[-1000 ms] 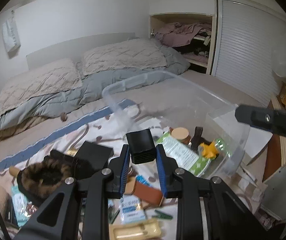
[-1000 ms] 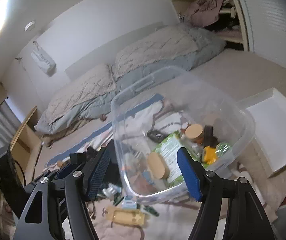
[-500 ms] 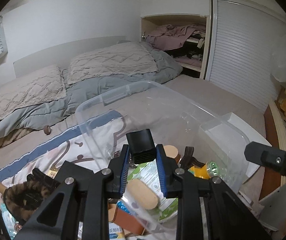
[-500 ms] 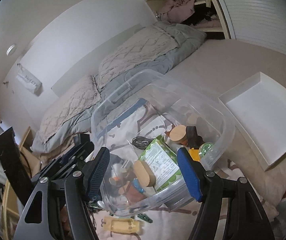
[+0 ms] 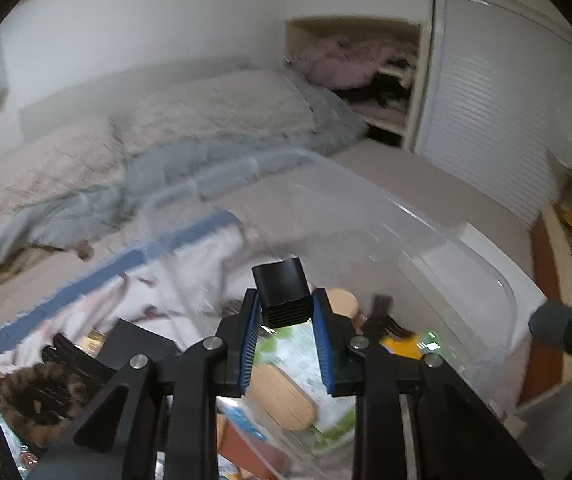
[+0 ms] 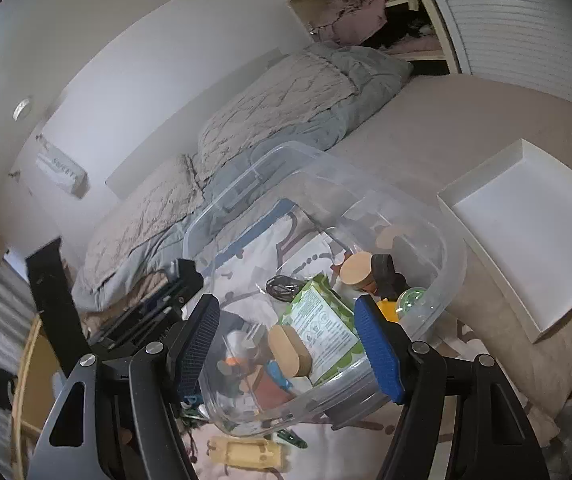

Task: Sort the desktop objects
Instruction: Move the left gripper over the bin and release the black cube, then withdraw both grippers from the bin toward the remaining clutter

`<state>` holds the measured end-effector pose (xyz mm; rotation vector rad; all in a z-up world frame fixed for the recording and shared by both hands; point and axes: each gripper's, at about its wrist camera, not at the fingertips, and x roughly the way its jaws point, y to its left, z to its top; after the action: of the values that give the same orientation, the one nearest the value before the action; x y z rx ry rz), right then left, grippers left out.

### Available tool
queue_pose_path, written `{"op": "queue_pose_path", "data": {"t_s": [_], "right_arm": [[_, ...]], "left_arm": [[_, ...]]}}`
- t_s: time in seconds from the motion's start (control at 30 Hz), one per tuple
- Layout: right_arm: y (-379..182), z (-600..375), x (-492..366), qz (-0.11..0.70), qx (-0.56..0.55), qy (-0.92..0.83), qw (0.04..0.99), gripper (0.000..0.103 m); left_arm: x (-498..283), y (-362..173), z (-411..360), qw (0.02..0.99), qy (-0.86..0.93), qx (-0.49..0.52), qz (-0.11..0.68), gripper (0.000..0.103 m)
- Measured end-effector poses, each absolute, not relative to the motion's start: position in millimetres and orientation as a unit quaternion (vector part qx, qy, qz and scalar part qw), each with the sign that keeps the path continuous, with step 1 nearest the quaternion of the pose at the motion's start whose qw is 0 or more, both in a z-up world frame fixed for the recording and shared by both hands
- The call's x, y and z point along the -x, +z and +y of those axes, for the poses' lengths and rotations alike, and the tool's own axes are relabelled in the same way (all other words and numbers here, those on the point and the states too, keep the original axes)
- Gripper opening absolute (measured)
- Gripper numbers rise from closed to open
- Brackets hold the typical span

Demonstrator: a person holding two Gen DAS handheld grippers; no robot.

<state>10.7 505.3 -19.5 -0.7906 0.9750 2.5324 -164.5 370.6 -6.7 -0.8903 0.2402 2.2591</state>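
Here, near to far:
Left gripper: lower centre of the left wrist view; its blue pads are clamped on a black block, squeezing it from both sides.
Black block: ribbed at the near end, smooth and squarish at the far end; its long axis runs along the fingers, pointing up and away toward the middle of the frame.
Block relative to box: the block hangs above the clear box, over the near half of its open top, so the drop seems to be straight down from the fingers.
Right gripper: lower centre of the right wrist view; fingers spread wide and holding nothing, straddling the box's near rim without clearly touching it.
Nearer hand: the left, since it already carries the block; the right only frames the box.
Clear box: centre of both views, resting on a patterned cloth.
Box contents: a green packet, wooden pieces and a black cable, lying mostly toward the right side.
White tray: right of the box, well apart from both grippers.
Pillows: upper centre, farthest back.
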Motion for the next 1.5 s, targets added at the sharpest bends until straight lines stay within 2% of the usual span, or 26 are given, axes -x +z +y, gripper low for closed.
{"op": "queue_pose_path", "data": {"t_s": [0.23, 0.67, 0.7, 0.73, 0.77, 0.8, 0.87, 1.1, 1.5], "right_arm": [[-20, 513, -14, 0.343, 0.273, 0.882, 0.17, 0.07], [-20, 519, -17, 0.35, 0.269, 0.88, 0.174, 0.07], [-19, 519, -18, 0.35, 0.268, 0.881, 0.175, 0.07], [-19, 519, -18, 0.35, 0.266, 0.881, 0.177, 0.07], [-19, 520, -19, 0.35, 0.265, 0.881, 0.177, 0.07], [-18, 520, -19, 0.35, 0.264, 0.881, 0.177, 0.07], [-19, 522, -21, 0.352, 0.262, 0.881, 0.179, 0.07], [-20, 526, -19, 0.356, 0.265, 0.878, 0.18, 0.07], [-22, 522, -16, 0.355, 0.271, 0.876, 0.183, 0.07]], "left_arm": [[144, -29, 394, 0.383, 0.839, 0.364, 0.133, 0.026], [138, -32, 413, 0.4, 0.83, 0.362, 0.142, 0.026], [140, -29, 416, 0.401, 0.832, 0.359, 0.136, 0.029], [141, -26, 418, 0.398, 0.835, 0.357, 0.133, 0.054], [142, -23, 420, 0.389, 0.842, 0.35, 0.13, 0.084], [140, -17, 420, 0.376, 0.858, 0.329, 0.122, 0.091], [136, -11, 420, 0.377, 0.866, 0.304, 0.122, 0.092], [139, -18, 422, 0.377, 0.86, 0.312, 0.144, 0.092], [138, -21, 409, 0.374, 0.857, 0.329, 0.134, 0.092]]}}
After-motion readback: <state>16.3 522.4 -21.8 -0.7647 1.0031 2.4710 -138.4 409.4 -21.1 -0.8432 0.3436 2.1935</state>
